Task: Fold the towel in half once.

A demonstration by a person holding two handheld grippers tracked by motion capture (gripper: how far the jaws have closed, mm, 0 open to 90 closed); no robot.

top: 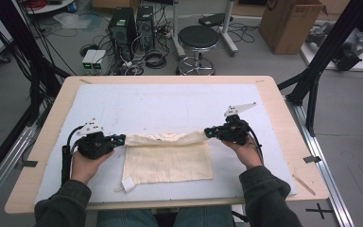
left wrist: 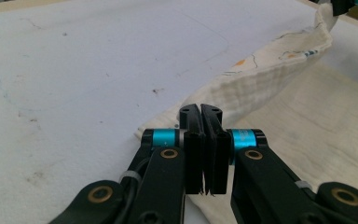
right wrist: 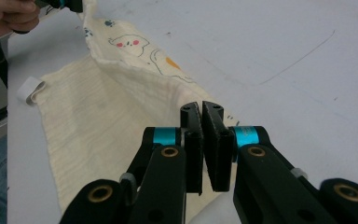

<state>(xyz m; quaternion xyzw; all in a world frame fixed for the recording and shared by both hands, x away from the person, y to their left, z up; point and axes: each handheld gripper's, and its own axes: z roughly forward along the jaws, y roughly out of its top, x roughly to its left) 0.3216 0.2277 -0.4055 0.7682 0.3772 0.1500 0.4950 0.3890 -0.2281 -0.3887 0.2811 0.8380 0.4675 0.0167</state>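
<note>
**Cream cloth held at both far corners, half folded on the white mat**

The high view takes in the whole set: a pale wooden table (top: 47, 127) carrying a large white mat (top: 170, 101), and beyond it a grey floor with a round black stool (top: 198, 38), computer towers (top: 123, 26) and a cardboard box (top: 290, 23). None of that background appears in the gripper views, which look along the mat at close range and reveal faint pencil-like curves and small dark specks on its matte, slightly grainy surface.

The cloth (top: 168, 158) lies at the near middle of the mat, a soft, crinkled cream rectangle of gauze-like weave. Its far edge is lifted into a rolled ridge stretched between the two grippers, while the near half lies flat. From above it looks plain; the right gripper view shows a printed side on the raised flap, with a little white cartoon figure with pink cheeks and an orange patch. The left gripper view catches only thin printed lines and orange specks there.

The left gripper (top: 118, 139) has its black jaws pinched together on the cloth's left far corner, and the right gripper (top: 209, 132) is clamped likewise on the right far corner; both close views show fabric squeezed between the flat pads.

A small white tag (top: 127, 184) sticks out at the cloth's near left corner.
</note>
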